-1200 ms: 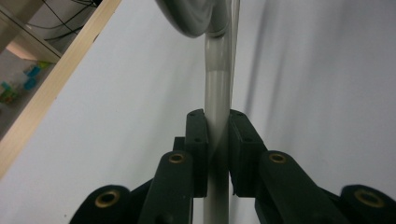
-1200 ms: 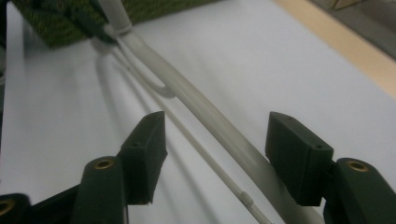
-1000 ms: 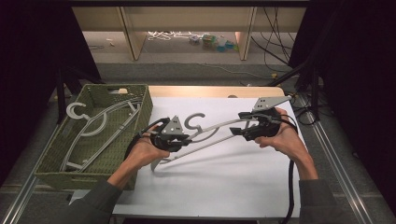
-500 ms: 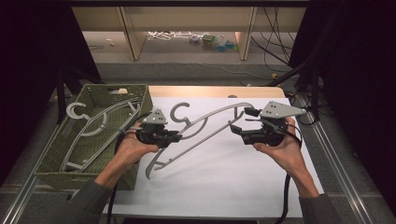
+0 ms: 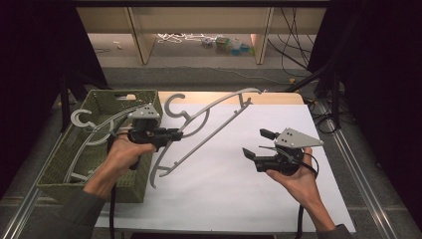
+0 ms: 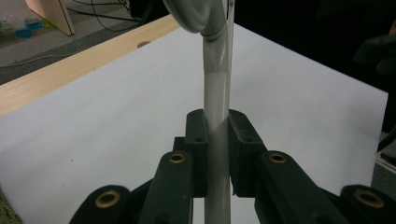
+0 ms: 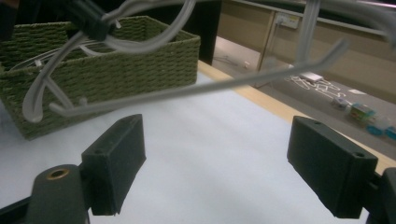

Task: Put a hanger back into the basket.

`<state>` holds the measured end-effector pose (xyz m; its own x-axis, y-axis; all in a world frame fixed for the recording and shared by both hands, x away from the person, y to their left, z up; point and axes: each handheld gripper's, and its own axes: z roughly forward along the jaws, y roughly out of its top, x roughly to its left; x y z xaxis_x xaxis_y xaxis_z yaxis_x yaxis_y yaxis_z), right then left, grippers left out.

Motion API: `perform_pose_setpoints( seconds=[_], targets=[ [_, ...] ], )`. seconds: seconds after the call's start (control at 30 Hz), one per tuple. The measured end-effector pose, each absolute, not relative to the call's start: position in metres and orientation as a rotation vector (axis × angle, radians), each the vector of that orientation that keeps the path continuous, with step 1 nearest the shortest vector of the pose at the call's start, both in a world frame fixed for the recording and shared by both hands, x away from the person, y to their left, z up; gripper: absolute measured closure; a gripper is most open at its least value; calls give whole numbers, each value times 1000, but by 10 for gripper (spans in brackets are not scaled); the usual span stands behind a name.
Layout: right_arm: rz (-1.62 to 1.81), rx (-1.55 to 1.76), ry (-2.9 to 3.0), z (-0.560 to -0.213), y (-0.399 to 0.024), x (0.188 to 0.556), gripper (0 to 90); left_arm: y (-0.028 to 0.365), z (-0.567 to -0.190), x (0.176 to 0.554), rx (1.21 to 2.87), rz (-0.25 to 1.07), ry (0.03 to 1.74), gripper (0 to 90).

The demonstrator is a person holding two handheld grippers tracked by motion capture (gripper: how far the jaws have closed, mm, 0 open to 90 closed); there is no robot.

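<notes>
Left tongs (image 5: 171, 134) clamp a grey hanger (image 5: 209, 119) by its arm, lifted clear above the desk (image 5: 239, 199) beside the basket's (image 5: 54, 169) right rim. Right tongs (image 5: 256, 144), jaws just opened and empty, hover apart over bare white desk.

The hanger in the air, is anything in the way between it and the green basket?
Nothing visible blocks it. The left gripper holds the grey hanger up beside the green basket, whose top is open. Other hangers already lie inside, one hook poking over the rim. The right gripper is open and off to the side.
</notes>
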<state>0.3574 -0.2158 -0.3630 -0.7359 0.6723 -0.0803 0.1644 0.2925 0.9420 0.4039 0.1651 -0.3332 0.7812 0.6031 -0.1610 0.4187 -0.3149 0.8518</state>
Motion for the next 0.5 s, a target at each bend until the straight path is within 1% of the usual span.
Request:
perform_pose_setpoints(
  seconds=[0.3, 0.5],
  targets=[
    [1480, 744, 2066, -378, -214, 344, 199, 185, -320, 402, 1899, 197, 804, 799],
    [1494, 774, 2048, -387, -220, 334, 201, 197, -311, 399, 1850, 174, 834, 799]
  ],
)
